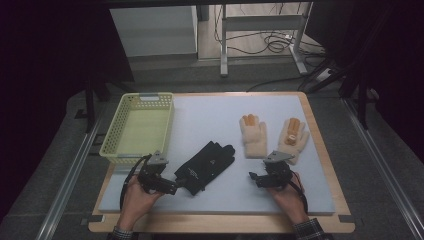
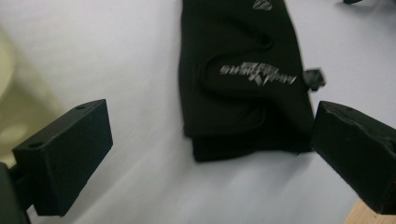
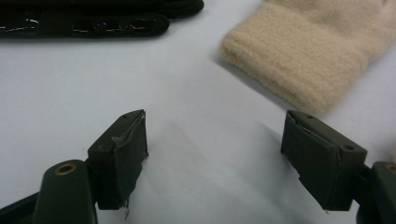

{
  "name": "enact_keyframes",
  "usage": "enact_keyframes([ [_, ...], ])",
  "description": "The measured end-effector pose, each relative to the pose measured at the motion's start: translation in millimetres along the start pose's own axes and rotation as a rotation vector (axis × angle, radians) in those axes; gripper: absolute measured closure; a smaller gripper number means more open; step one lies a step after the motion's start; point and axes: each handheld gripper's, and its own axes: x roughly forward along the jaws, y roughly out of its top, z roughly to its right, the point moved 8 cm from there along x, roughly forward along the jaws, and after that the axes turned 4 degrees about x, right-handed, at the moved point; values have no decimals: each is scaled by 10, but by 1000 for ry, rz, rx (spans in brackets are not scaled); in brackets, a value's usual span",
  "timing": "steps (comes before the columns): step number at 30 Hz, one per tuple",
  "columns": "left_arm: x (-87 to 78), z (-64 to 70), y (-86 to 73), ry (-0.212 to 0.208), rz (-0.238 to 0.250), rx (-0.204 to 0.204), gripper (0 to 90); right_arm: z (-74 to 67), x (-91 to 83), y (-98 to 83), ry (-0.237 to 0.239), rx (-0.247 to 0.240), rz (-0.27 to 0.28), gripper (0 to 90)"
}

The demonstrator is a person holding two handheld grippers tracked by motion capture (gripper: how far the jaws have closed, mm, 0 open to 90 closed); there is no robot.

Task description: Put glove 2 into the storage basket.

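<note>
A black glove pair [image 1: 205, 166] lies stacked at the middle of the white mat, cuff toward me. My left gripper [image 1: 174, 187] sits right at that cuff. In the left gripper view its jaws [image 2: 210, 158] stand wide open, and the black glove [image 2: 243, 70] with its grey logo reaches down between them without being pressed. Two cream knitted gloves [image 1: 253, 137] [image 1: 294, 136] lie at the right. My right gripper [image 1: 255, 178] rests below them, pointing left. It is open [image 3: 215, 158] over bare mat, with one cream cuff [image 3: 303, 60] just ahead.
A pale yellow-green basket [image 1: 137, 125] stands at the mat's left rear, empty. The white mat [image 1: 220, 115] covers a wooden table [image 1: 330, 170]. Black glove fingers [image 3: 93, 18] cross the top left of the right gripper view. Table legs and cables lie on the floor beyond.
</note>
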Motion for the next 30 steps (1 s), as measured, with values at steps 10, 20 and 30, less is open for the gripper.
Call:
enact_keyframes([
  [10, 252, 79, 164, -10, -43, 20, 0, 0, 0, 0, 0, 0, 0, 223],
  [20, 510, 96, 304, -9, -87, 36, 0, 0, 0, 0, 0, -1, 1, 223],
  [30, 753, 148, 445, -43, -122, 76, 0, 0, -1, -1, 1, 0, 0, 223],
])
